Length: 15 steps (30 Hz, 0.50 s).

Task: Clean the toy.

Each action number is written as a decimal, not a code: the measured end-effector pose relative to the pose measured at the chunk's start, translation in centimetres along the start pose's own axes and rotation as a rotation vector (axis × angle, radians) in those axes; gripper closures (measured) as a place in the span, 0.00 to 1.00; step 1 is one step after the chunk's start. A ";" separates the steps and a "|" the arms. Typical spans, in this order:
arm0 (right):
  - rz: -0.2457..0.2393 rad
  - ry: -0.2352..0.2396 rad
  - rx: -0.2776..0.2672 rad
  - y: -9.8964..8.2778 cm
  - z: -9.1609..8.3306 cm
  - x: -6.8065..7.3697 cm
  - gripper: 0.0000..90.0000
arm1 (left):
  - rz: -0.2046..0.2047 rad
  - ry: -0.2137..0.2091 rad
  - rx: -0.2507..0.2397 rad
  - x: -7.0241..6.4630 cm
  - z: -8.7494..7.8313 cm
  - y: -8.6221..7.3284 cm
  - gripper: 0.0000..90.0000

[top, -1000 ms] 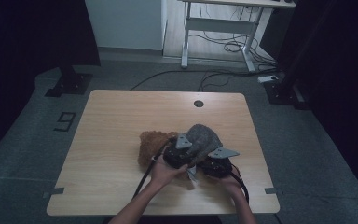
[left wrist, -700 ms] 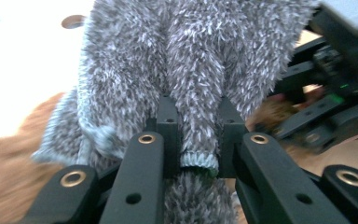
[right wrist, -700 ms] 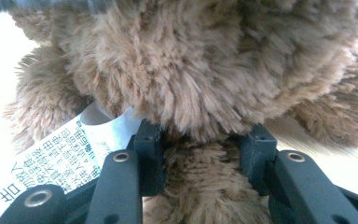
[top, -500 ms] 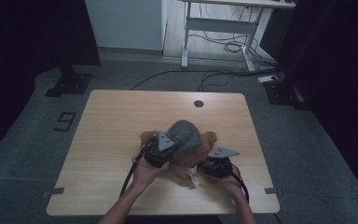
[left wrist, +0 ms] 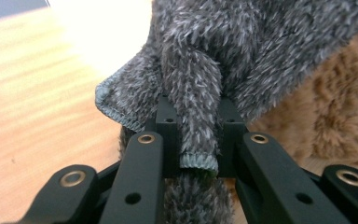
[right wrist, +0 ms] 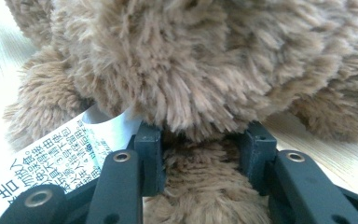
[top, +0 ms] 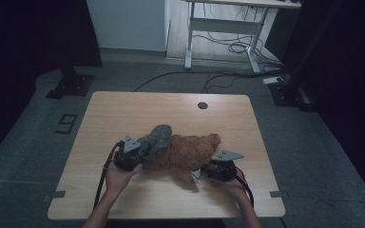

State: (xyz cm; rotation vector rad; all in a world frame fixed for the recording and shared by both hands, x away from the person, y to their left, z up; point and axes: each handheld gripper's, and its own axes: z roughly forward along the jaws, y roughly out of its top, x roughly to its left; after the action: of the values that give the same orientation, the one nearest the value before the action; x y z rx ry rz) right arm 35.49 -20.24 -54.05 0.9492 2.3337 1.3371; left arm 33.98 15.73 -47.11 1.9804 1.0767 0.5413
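Note:
A brown plush bear (top: 186, 152) lies on the wooden table (top: 123, 109), its fur close up in the right gripper view (right wrist: 191, 70). A grey fuzzy cloth (top: 157, 137) rests over its left end. My left gripper (top: 140, 151) is shut on a fold of that grey cloth (left wrist: 196, 93), which is pinched between the two jaws of the left gripper (left wrist: 196, 116). My right gripper (top: 204, 170) sits at the bear's near right side. The right gripper (right wrist: 203, 135) is shut on a lump of brown plush (right wrist: 205, 186), beside a white printed label (right wrist: 60, 161).
The table has a round cable hole (top: 202, 105) near its far edge. Beyond it stand a white desk frame (top: 218, 28) and floor cables (top: 228, 76). A black stand base (top: 71, 85) sits on the floor at far left.
My left gripper has moved leftward across the table, dragging the grey cloth off the bear, and more brown fur is now uncovered. The right gripper has stayed put.

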 end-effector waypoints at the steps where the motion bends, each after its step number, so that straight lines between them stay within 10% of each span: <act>1: -0.001 0.000 0.001 0.0 0.0 0.0 0.66 | 0.000 0.000 0.000 0.0 0.0 0.0 0.85; 15: 0.006 0.001 0.001 0.1 0.2 -0.2 0.66 | -0.125 -0.018 0.107 2.9 2.9 -3.1 0.85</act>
State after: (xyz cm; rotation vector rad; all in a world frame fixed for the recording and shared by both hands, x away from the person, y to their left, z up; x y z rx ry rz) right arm 35.73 -20.21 -54.11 0.9572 2.3343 1.3389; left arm 36.00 17.87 -51.29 1.9895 1.2310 0.4056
